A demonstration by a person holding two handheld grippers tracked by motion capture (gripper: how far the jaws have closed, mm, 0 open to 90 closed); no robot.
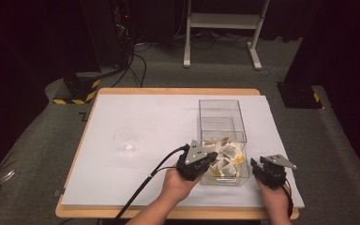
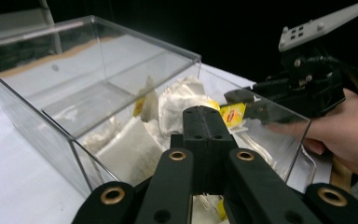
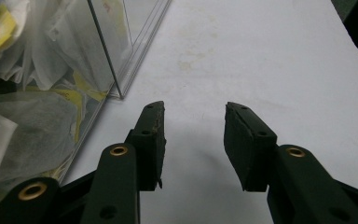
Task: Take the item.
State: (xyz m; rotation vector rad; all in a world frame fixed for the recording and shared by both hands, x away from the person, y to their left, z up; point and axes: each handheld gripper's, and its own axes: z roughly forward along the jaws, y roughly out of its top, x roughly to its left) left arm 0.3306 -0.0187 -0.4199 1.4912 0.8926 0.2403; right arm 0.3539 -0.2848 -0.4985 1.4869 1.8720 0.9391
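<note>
The box (image 1: 221,123) stands right of the table's (image 1: 159,112) middle, reaching toward its near edge, with tea bags (image 1: 225,159) in its near end. The cup (image 1: 124,138) stands left of the box, well apart.

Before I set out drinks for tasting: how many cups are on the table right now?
1. A single clear plastic cup stands on the white table cover, left of the clear box holding the tea bags. Another cup behind the box seems unlikely, since it is see-through.
</note>
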